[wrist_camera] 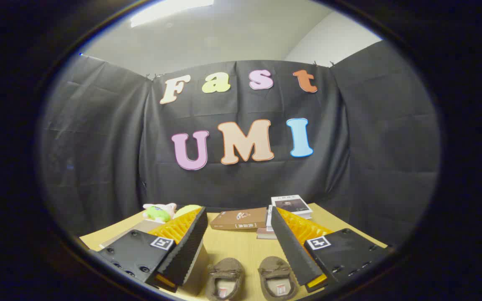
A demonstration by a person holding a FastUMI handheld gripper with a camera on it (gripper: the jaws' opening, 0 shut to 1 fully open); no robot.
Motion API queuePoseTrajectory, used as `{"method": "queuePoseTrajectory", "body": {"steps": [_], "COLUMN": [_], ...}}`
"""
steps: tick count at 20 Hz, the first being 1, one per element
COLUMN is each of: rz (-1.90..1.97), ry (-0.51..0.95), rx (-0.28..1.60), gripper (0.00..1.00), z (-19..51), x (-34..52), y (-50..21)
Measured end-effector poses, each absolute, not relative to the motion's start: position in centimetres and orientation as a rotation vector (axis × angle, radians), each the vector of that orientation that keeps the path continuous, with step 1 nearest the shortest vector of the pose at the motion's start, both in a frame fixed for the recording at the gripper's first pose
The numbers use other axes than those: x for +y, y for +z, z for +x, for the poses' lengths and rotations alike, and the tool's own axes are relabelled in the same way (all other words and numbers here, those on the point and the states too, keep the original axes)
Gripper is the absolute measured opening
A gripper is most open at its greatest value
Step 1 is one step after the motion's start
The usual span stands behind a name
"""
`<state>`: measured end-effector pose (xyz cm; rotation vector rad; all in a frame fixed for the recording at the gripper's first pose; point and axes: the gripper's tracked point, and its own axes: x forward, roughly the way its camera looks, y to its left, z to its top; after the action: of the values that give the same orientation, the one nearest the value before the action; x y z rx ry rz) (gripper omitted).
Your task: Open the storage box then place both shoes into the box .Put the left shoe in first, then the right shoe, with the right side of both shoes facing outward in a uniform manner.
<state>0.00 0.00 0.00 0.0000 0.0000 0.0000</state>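
Currently, jaws: I see my gripper [241, 246] with the jaws spread wide, nothing pinched; both ribbed black pads slant outward with orange backing behind them.
Shoes: two brown slippers sit on the bench between the jaws and close under them, toes pointing away from me. The left shoe [224, 278] lies just inside the left pad, the right shoe [278, 278] just inside the right pad, the two side by side and a little apart.
Box: a pale upright panel [197, 271] stands just left of the left shoe, partly behind the left pad; I cannot tell whether it belongs to the storage box.
Room beyond the shoes: bare wooden bench [237, 242] runs from the shoe toes to a brown book [239, 218] lying flat near the far edge.
Right of the brown book: a stack of books [292, 207] with a white cover on top, partly hidden by the right pad.
Left of the brown book: a plush toy [159, 211], green and pink, near the far left corner.
Edges: the far bench edge meets the black cloth wall just behind the books.
Markers: each jaw carrier bears a square black-and-white tag [161, 243].
Writing: lettering on the brown book's spine and small tags inside the shoes are too small for me to read.
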Motion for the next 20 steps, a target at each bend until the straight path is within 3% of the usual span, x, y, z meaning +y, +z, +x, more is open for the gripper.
{"method": "queuePoseTrajectory", "body": {"steps": [15, 20], "rz": [0.077, 0.239], "ry": [0.013, 0.048], "rx": [0.02, 0.077], "gripper": [0.97, 0.96], "z": [0.4, 0.4], "x": [-1.1, 0.1], "y": [-0.7, -4.1]}}
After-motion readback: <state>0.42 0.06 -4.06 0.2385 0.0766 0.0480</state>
